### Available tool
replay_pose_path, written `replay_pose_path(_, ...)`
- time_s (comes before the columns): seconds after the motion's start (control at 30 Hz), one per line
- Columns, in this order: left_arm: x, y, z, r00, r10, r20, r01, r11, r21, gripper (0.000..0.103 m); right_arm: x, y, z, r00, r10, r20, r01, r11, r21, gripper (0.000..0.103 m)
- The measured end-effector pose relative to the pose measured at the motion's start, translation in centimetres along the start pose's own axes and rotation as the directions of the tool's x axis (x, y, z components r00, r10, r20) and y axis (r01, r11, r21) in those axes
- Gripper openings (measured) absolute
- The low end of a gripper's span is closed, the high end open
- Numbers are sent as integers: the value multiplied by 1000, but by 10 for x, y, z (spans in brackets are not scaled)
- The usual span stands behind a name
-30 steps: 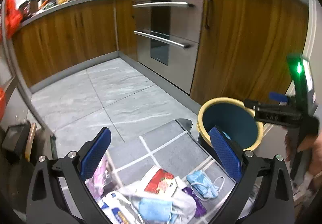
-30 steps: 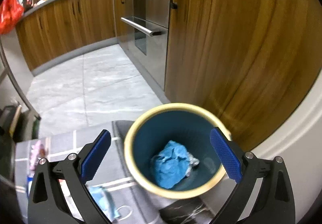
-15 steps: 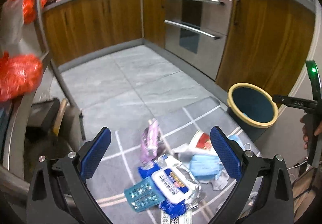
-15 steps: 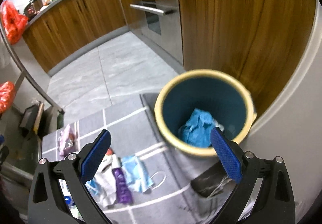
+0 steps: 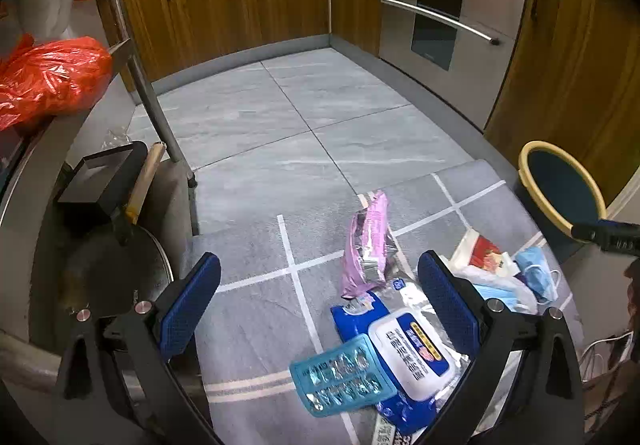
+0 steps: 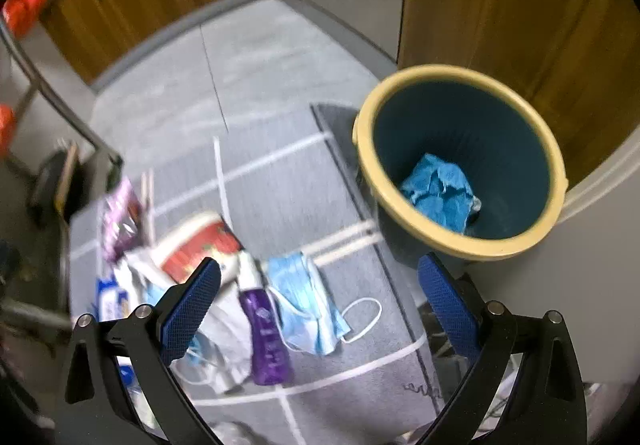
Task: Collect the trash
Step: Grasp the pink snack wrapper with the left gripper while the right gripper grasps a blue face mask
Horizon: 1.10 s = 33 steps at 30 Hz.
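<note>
Wooden cupboards and a grey tile floor are all around me, and a grey mat with white lines lies by the bin.

One piece of trash is done, I think. A crumpled blue wad sits at the bottom of the bin. Lots is left. Beside the bin on the mat lie a blue face mask and a purple bottle. Farther from the bin are a red and white packet, a pink wrapper, a wipes pack and a teal tray.

My left claw is spread wide and holds nothing. My right claw is spread wide too, also empty. It hangs over the mask and bottle, with the bin just past one finger.

A second ago my right claw was right over the bin and the bin filled its view. Now it has backed away toward the pile, so the mask and bottle show. My left claw was low, with the bin close up. Now the bin is far off to the side and more of the pile shows.
</note>
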<state>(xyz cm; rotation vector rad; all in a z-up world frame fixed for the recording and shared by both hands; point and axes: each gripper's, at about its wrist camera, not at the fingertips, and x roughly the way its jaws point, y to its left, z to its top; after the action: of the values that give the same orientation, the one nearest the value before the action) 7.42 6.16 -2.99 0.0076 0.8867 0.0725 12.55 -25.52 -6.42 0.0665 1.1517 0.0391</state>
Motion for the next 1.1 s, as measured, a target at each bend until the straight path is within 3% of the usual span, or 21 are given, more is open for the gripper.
replay_pose_path(0.17,27,1,1,997,-46,-58,42,997,-62,97,25,3,-4,997,-6,-81,4,1000,-28,98)
replay_pose_path(0.47,69,-12,-2,990,-34,-138,34,999,-5,97,52,5,-7,983,41,-178,-44,999,-13,96)
replay_pose_path(0.67,88,-16,1,987,-34,-157,36,999,14,97,57,5,-6,982,33,-186,-37,999,-21,95)
replay_pose_path(1.1,122,-27,1,975,-47,-217,46,999,-9,97,68,3,-12,968,68,-243,-67,998,11,66)
